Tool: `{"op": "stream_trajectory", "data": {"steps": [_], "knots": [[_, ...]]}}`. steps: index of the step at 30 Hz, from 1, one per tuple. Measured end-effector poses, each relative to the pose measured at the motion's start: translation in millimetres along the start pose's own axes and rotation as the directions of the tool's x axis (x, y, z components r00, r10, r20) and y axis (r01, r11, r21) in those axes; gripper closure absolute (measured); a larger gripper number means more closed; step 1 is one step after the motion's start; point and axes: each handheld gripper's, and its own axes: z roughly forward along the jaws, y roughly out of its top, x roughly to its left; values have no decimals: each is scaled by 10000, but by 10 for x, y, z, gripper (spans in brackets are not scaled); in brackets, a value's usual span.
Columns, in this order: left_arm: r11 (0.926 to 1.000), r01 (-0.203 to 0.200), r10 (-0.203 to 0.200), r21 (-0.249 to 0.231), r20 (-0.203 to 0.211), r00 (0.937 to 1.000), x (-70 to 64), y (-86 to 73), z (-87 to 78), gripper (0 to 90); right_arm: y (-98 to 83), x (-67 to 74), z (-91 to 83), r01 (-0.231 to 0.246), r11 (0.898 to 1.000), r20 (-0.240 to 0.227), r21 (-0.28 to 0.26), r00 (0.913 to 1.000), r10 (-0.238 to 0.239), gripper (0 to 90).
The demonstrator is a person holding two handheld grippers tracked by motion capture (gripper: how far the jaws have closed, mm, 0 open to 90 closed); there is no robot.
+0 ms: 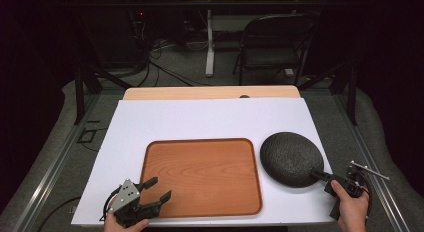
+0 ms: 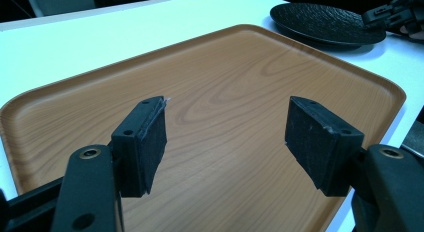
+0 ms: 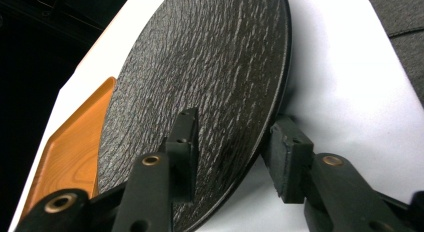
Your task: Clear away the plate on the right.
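**Right gripper straddling the rim of a dark textured plate beside a wooden tray**

A round, matte black plate [image 1: 291, 158] is lying on the white table top [image 1: 200, 119], just to the right of a rectangular wooden tray [image 1: 202, 175] with rounded corners and a low raised rim. The plate's surface is showing a rough, rippled, stone-like texture, and its edge is thin. In the right gripper view the plate [image 3: 200, 82] is looming large between the two black jaws, with the tray's orange-brown corner [image 3: 75, 137] peeking out at the left.

The right gripper [image 1: 324, 177], held in a hand at the table's near right corner, is reaching in at the plate's near right edge. One jaw is sitting over the plate's top face and the other is standing beside and below the rim; whether the pads are actually pressing on the plate is hard to make out.

The left gripper [image 1: 156, 189] is hovering over the tray's near left corner with its jaws spread wide and nothing between them. Its own view is looking across the tray's wood grain [image 2: 240, 87] toward the plate [image 2: 325, 22] far off.

No brand, label or writing is readable anywhere. Both forearms are being cut off by the bottom edge of the high view, and the room behind the table is mostly lost in darkness.
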Motion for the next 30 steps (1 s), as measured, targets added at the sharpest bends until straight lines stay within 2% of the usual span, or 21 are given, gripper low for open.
{"op": "stream_trajectory", "data": {"steps": [8, 11, 13, 20, 26, 30], "knots": [[10000, -4, 4, 18, -14, 10000, 5, 1, -4, 328, 14, -1, 10, -141, 9999, 116, 40, 9998, 141, 614], [10000, -13, 13, 19, -8, 10000, 7, 0, -7, 328, 21, 4, 10, -29, 9999, 304, 137, 9995, 25, 633], [10000, 24, -24, 10, -23, 10000, 9, 0, -9, 328, 31, 14, 12, -188, 9997, 379, 172, 9991, 181, 658], [10000, 36, -36, 47, -33, 10000, 9, 0, -2, 328, 43, -1, 13, -232, 9995, 558, 209, 9982, 220, 717], [10000, 25, -24, 79, -30, 10000, 17, -1, 2, 328, 76, 13, 11, -619, 9978, 483, 237, 9970, 607, 737], [9999, 95, -95, 79, 10, 10000, 16, -4, 8, 328, 87, 21, -7, -647, 9977, 395, 209, 9972, 638, 748]]}}
